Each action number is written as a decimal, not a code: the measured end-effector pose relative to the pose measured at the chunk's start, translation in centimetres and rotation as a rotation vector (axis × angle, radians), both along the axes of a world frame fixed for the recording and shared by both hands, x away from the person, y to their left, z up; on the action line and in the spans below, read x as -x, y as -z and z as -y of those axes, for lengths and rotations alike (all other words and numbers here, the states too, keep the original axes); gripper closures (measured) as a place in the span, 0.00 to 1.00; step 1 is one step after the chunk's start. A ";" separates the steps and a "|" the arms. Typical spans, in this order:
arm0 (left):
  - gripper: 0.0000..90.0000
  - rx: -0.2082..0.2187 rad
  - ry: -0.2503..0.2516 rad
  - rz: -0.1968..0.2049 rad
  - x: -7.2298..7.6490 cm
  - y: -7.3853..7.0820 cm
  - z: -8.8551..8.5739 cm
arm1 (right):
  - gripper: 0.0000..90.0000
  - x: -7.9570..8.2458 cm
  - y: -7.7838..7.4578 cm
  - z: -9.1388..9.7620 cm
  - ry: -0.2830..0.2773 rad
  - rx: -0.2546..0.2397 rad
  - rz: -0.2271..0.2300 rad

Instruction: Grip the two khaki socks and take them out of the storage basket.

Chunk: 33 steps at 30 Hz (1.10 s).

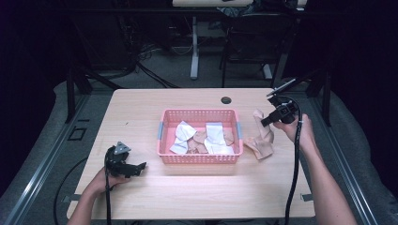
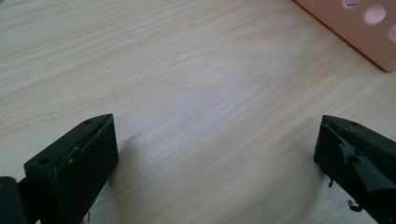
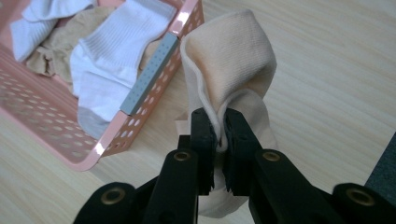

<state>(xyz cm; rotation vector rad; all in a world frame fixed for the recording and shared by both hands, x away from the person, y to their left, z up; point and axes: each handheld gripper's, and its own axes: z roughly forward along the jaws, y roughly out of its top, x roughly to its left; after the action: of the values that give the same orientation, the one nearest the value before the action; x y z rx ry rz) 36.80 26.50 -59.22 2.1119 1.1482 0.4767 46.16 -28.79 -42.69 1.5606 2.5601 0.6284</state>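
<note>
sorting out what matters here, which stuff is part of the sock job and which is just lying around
In the job:
right gripper, shut on the peach sock
pink basket
white socks in the basket

Lying about:
left gripper, open over bare table
grommet hole

White socks [image 1: 214, 136] and tan ones lie in a pink basket [image 1: 199, 158] on the wooden table [image 1: 197, 197].

No legible text, label, brand, number or sign appears on any surface in the high view or either gripper view.
</note>
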 end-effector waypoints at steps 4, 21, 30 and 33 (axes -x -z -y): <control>0.00 0.000 0.000 0.000 0.0 0.0 0.0 | 0.93 -0.7 1.7 0.1 0.015 0.007 -0.031; 0.00 0.000 0.001 0.000 0.0 0.0 0.0 | 0.60 -0.9 4.0 -0.7 0.052 0.028 -0.025; 0.00 0.000 0.000 0.000 0.0 0.0 0.0 | 0.20 1.5 3.3 0.4 0.018 -0.008 0.012; 0.00 -0.001 0.000 0.000 0.0 0.0 0.0 | 0.13 2.6 3.1 0.7 0.004 -0.003 0.034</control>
<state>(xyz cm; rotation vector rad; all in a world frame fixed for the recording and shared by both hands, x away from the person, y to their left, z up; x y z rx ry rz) 36.80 26.50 -59.21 2.1130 1.1477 0.4775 43.57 -29.51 -45.75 1.5417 2.5319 0.6537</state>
